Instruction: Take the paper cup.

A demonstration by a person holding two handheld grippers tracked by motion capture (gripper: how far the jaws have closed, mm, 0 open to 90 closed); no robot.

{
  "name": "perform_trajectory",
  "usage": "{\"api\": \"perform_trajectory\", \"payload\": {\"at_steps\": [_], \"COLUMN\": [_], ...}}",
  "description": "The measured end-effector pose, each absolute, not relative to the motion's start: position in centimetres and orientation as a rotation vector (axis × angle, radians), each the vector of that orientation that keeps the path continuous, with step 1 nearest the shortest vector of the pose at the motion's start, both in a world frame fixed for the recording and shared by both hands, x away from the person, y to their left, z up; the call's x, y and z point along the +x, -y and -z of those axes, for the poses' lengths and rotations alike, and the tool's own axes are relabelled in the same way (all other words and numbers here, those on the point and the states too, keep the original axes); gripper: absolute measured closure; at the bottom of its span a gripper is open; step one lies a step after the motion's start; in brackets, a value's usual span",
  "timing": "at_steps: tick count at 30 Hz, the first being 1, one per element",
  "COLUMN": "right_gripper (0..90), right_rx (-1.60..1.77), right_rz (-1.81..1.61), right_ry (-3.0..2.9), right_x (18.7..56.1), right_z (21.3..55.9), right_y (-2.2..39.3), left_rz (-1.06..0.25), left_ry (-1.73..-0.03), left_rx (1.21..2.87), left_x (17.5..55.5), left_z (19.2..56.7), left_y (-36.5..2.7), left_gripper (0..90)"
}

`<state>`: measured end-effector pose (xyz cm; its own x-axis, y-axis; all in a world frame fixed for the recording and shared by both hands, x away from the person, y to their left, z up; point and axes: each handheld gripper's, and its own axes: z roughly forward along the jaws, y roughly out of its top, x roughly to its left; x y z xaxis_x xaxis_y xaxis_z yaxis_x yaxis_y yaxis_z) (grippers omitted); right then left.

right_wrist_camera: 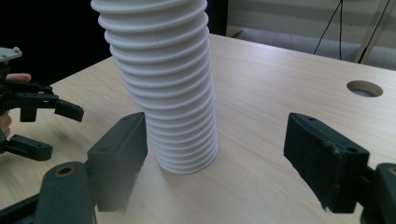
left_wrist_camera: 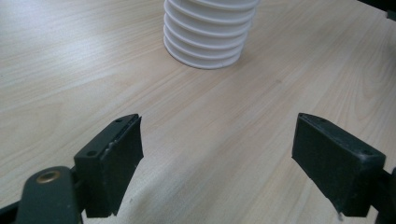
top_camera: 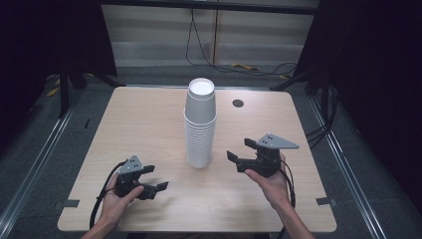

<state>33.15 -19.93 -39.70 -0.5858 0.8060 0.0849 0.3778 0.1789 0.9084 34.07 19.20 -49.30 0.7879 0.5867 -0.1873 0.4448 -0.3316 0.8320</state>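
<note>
Right gripper view shows my right gripper (right_wrist_camera: 215, 154) with both jaws spread wide and nothing between them. Just beyond them is the stack of white paper cups (right_wrist_camera: 161, 84), upside down, closer to the left jaw but not touching it.

I judge the main danger is the stack itself: it is tall and narrow, so a jaw that bumps it from the side, or a squeeze placed low on only one side, could tip it over or slide it across the table (top_camera: 144, 119). A hard squeeze could also crush the thin cup walls.

From the high view, my right hand (top_camera: 271, 181) holds its gripper (top_camera: 240, 151) lifted a little, pointing left toward the stack (top_camera: 200, 124). My left hand (top_camera: 119, 196) rests low near the front edge, and my left gripper (top_camera: 155, 178) is also wide open and empty, pointing right, well apart from the cups.
</note>
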Motion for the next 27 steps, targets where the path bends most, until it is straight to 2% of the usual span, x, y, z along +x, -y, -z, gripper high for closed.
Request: {"api": "perform_trajectory", "payload": {"at_steps": [11,27], "right_gripper": [24.0,17.6], "right_rx": [1.041,0.936], "right_rz": [-1.449,-1.589], "right_ry": [-2.058,-2.042], "right_x": [34.6,35.7], "right_z": [35.6,32.8], "right_y": [19.5,17.3], "left_rz": [-0.185,-0.200], "left_ry": [-0.783,-0.756], "left_rx": [1.989,1.992], "left_x": [34.3,33.2], "left_z": [49.4,49.3], "left_y": [-18.9,-19.5], "left_gripper": [16.0,16.1]}}
